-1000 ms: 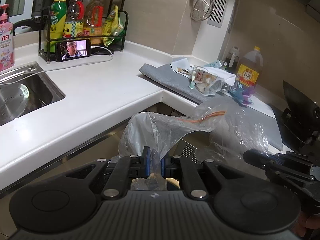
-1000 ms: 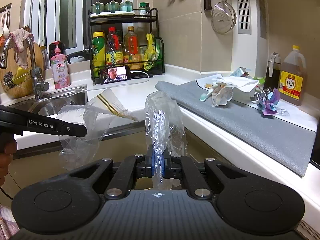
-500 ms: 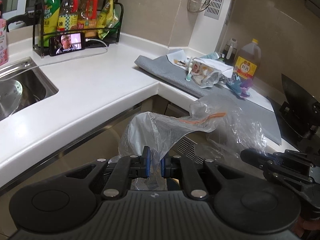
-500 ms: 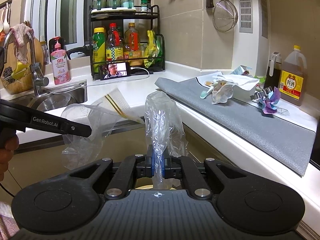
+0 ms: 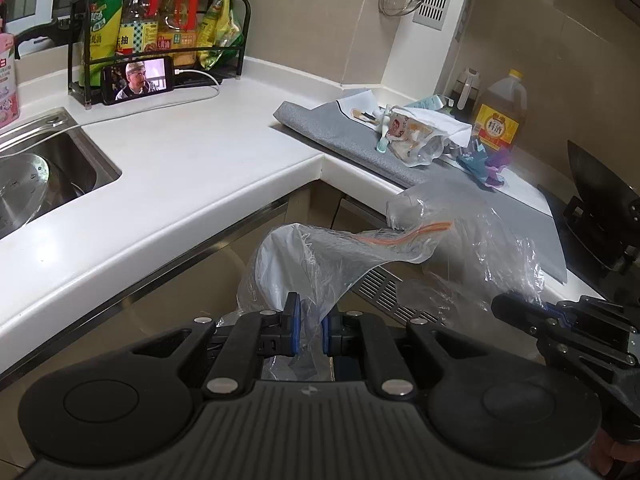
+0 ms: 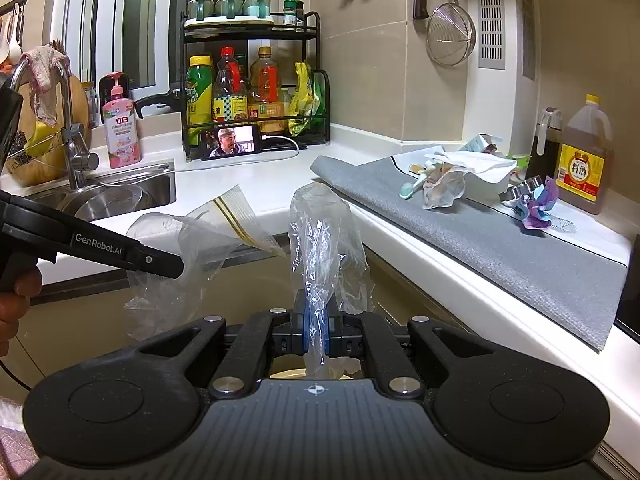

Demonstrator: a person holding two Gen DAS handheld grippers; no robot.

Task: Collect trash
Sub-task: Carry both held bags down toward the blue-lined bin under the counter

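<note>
Steel is showing at the far left, where the sink (image 5: 60, 152) is running out of the left wrist view with a round lid inside it half cut off. Next along, a phone (image 5: 138, 79) is leaning against a rack of bottles (image 5: 160, 28) on the white surface (image 5: 192, 168). Below the surface's edge, the left tool (image 5: 308, 330) is pinching a fold of the clear plastic bag (image 5: 360, 248); its blue pads are standing slightly apart with film bunched between them, so the grip looks loose. The bag is hanging in the air in front of the cabinet, stretching rightward to the right tool (image 5: 500, 306), which is closed tight on the other side of the bag. What is sitting inside the bag, if anything, is hard to make out through the creased film. Something pale and round is peeking out beneath the right tool in its own view, mostly hidden. Farther right, trash is lying on a grey mat (image 5: 344, 136): a crumpled wrapper (image 5: 412, 144), a toothbrush (image 5: 383, 136), white paper (image 5: 440, 122) and a purple-blue scrap (image 5: 486, 164). A large yellow-capped jug (image 5: 500, 116) is standing behind them.
</note>
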